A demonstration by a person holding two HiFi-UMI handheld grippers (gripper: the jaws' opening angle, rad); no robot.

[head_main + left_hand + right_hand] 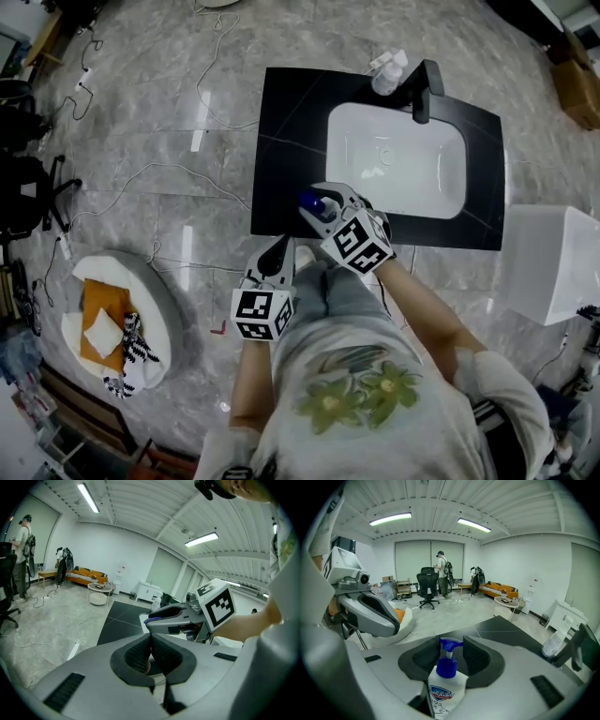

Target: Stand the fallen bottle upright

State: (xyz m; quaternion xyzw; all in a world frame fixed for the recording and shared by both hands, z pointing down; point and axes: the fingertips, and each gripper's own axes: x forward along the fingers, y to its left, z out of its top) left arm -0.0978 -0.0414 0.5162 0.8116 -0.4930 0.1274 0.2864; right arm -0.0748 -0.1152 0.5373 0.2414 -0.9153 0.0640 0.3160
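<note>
A white soap bottle point(446, 686) with a blue pump head point(449, 660) stands between the pads of my right gripper point(452, 656), which is shut on its body. In the head view that gripper point(319, 202) is above the front edge of the black counter point(281, 141), and only the bottle's blue top point(310, 200) shows. My left gripper point(279, 251) hangs just off the counter's front edge, to the left of and below the right one. Its pads point(140, 656) meet with nothing between them. From the left gripper view the right gripper point(178, 616) is close ahead.
A white sink point(394, 159) is set in the counter, with a black faucet point(427, 89) behind it and a clear bottle point(389, 73) beside the faucet. A white box point(553, 262) stands right of the counter. A round cushion point(141, 291) and cables lie on the floor at the left.
</note>
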